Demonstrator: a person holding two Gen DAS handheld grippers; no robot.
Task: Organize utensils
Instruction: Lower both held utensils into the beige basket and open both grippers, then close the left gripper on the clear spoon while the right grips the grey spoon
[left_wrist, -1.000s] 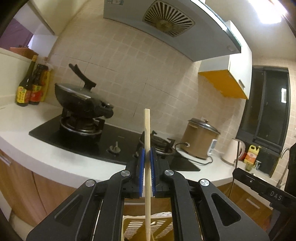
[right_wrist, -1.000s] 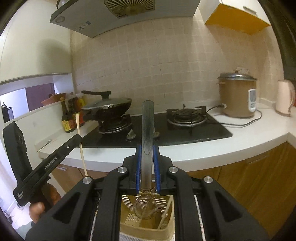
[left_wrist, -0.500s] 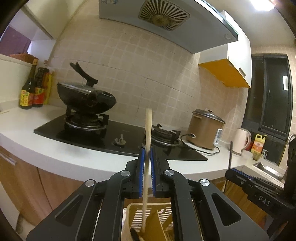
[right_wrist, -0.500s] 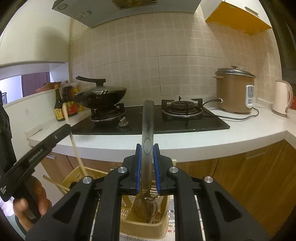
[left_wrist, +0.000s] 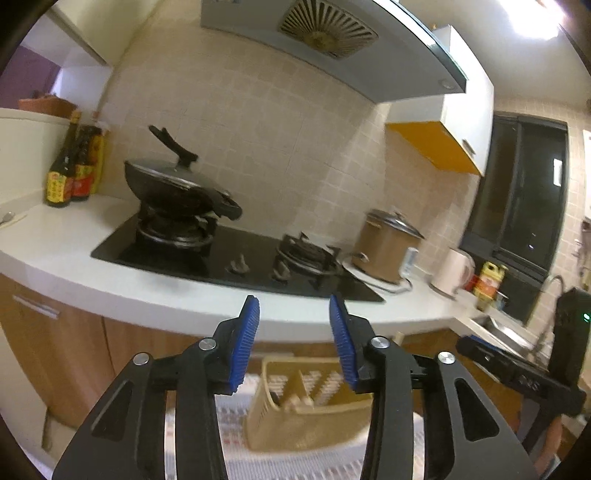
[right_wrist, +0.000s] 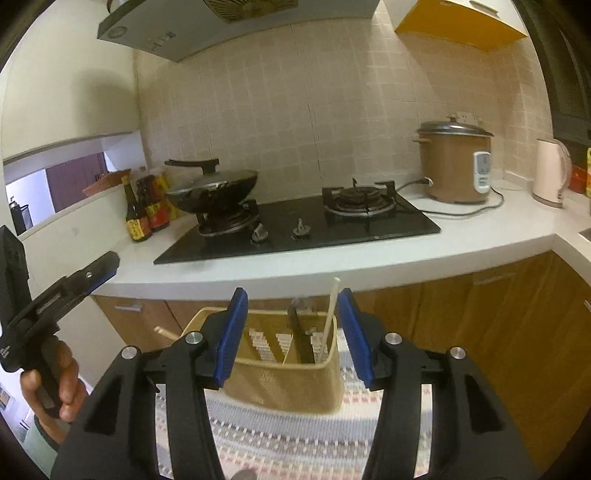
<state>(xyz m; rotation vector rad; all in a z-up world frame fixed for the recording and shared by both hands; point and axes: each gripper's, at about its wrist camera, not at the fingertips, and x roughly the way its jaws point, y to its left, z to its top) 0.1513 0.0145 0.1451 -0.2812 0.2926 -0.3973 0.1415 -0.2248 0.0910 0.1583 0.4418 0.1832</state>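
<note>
Utensil basket (right_wrist: 284, 384) has a chopstick (right_wrist: 330, 314) and spoon handle (right_wrist: 300, 336) standing inside. Left hand-held gripper (left_wrist: 294, 341) and right hand-held gripper (right_wrist: 291, 332) both hang above the basket, spread wide, gripping nothing.

You're in a home kitchen. Ahead of your left gripper (left_wrist: 294, 314) sits a black gas hob (left_wrist: 236, 258) set into a white countertop (left_wrist: 74, 266), a lidded wok (left_wrist: 177, 184) on its left burner. Range hood (left_wrist: 325, 40) overhead, beige tiled wall (left_wrist: 280, 147) behind. Right of the hob: brown rice cooker (left_wrist: 386, 245), pale kettle (left_wrist: 452, 271), sink (left_wrist: 498, 328) further right. Sauce bottles (left_wrist: 72, 173) far left. Wooden cabinets (right_wrist: 480, 314) below the counter, right of your right gripper (right_wrist: 291, 306).
</note>
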